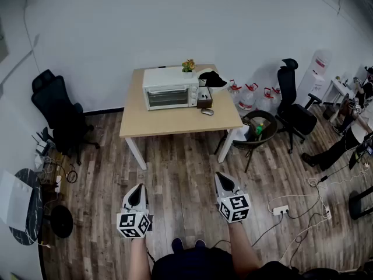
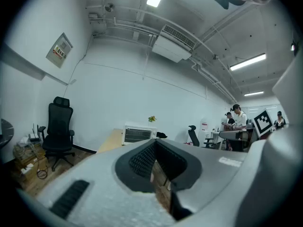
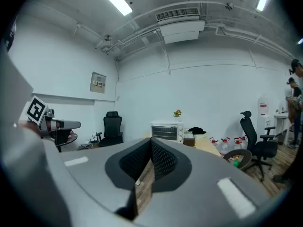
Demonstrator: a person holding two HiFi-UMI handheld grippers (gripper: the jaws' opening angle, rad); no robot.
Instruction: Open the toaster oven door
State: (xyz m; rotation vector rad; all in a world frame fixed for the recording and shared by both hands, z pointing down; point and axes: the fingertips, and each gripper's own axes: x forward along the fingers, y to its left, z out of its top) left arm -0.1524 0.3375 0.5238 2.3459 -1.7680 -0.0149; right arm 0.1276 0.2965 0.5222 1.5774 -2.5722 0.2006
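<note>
A white toaster oven (image 1: 170,88) stands at the back of a light wooden table (image 1: 175,124), its glass door shut. Both gripper views catch it far off: the oven (image 2: 138,133) sits beyond the left jaws, and the oven (image 3: 167,131) sits beyond the right jaws. My left gripper (image 1: 138,187) and right gripper (image 1: 221,176) hover over the wooden floor, well short of the table and pointing toward it. Each gripper's jaws meet at the tips with nothing between them, as seen at the left gripper (image 2: 154,144) and the right gripper (image 3: 151,141).
On the table beside the oven are a small plant (image 1: 187,66), a black bundle (image 1: 213,79), a brown box (image 1: 204,98) and a mouse (image 1: 207,111). Black office chairs stand left (image 1: 58,112) and right (image 1: 294,107). Water jugs (image 1: 247,95), a round chair (image 1: 257,127) and a floor power strip (image 1: 281,210) lie to the right.
</note>
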